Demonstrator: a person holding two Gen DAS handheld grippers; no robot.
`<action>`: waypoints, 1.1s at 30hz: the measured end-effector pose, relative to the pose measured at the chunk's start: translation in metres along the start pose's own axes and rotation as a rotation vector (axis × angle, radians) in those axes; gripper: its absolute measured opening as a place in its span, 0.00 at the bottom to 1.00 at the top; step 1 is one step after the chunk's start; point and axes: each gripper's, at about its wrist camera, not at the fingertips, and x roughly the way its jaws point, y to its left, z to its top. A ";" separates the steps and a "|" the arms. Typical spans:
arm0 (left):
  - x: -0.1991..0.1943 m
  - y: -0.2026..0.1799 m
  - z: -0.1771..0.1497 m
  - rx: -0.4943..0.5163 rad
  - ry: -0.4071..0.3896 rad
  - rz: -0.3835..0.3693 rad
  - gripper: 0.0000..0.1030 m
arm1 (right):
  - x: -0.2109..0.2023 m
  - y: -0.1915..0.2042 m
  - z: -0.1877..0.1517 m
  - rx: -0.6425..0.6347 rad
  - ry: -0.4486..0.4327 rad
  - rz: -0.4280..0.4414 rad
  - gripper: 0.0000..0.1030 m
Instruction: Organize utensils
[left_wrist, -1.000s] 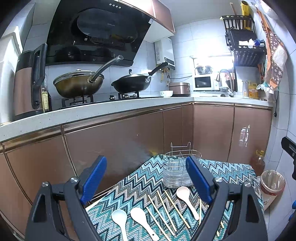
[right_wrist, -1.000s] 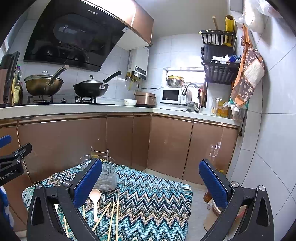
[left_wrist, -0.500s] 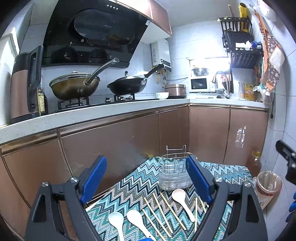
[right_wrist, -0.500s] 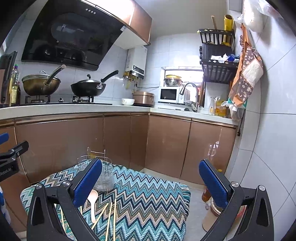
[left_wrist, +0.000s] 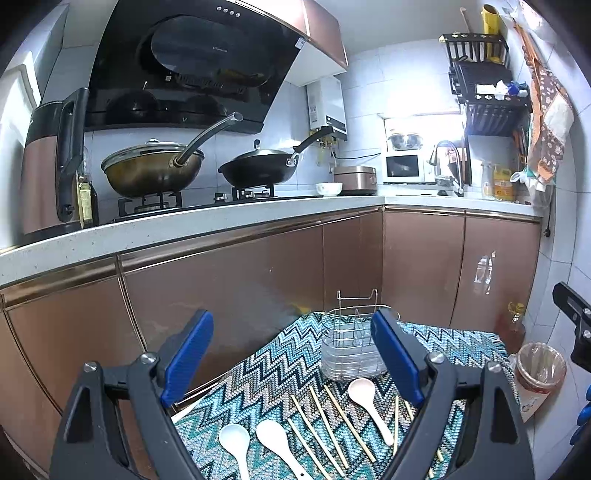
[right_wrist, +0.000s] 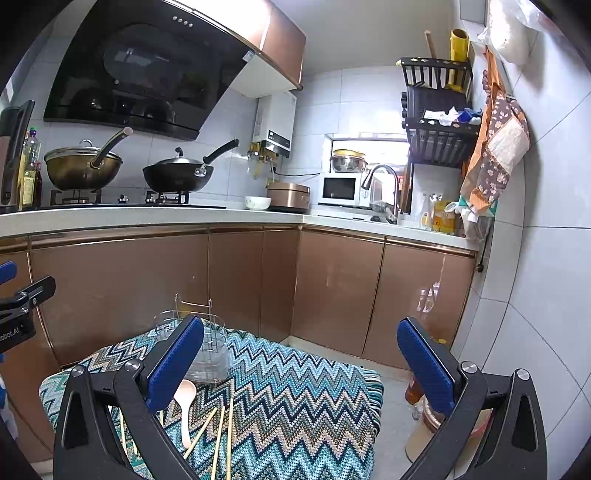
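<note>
A small table with a zigzag cloth (left_wrist: 258, 384) (right_wrist: 303, 398) holds a wire utensil holder (left_wrist: 349, 350) (right_wrist: 212, 354) at its far side. Three white spoons lie on the cloth: one (left_wrist: 233, 441) at the left, one (left_wrist: 275, 443) beside it, one (left_wrist: 367, 400) (right_wrist: 184, 402) near the holder. Several wooden chopsticks (left_wrist: 325, 424) (right_wrist: 221, 432) lie between them. My left gripper (left_wrist: 295, 354) is open and empty above the cloth. My right gripper (right_wrist: 301, 358) is open and empty above the cloth's right part.
Brown kitchen cabinets (left_wrist: 240, 280) under a white counter (left_wrist: 184, 225) stand behind the table. A bin (left_wrist: 539, 365) and an oil bottle (left_wrist: 515, 325) stand on the floor at the right. The tiled wall (right_wrist: 535, 295) is close on the right.
Both views have shifted slightly; the holder and utensils sit a little further left in each. Both grippers stay open and empty. Nothing on the cloth has moved.
</note>
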 end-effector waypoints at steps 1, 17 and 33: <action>0.001 0.000 0.000 0.002 0.000 0.001 0.84 | 0.001 0.000 0.000 0.000 0.001 0.000 1.00; 0.032 0.030 -0.012 -0.043 0.116 0.011 0.84 | 0.026 0.012 -0.003 -0.040 0.069 0.057 1.00; 0.108 0.105 -0.056 -0.331 0.539 -0.235 0.82 | 0.117 0.027 -0.035 0.064 0.431 0.398 0.92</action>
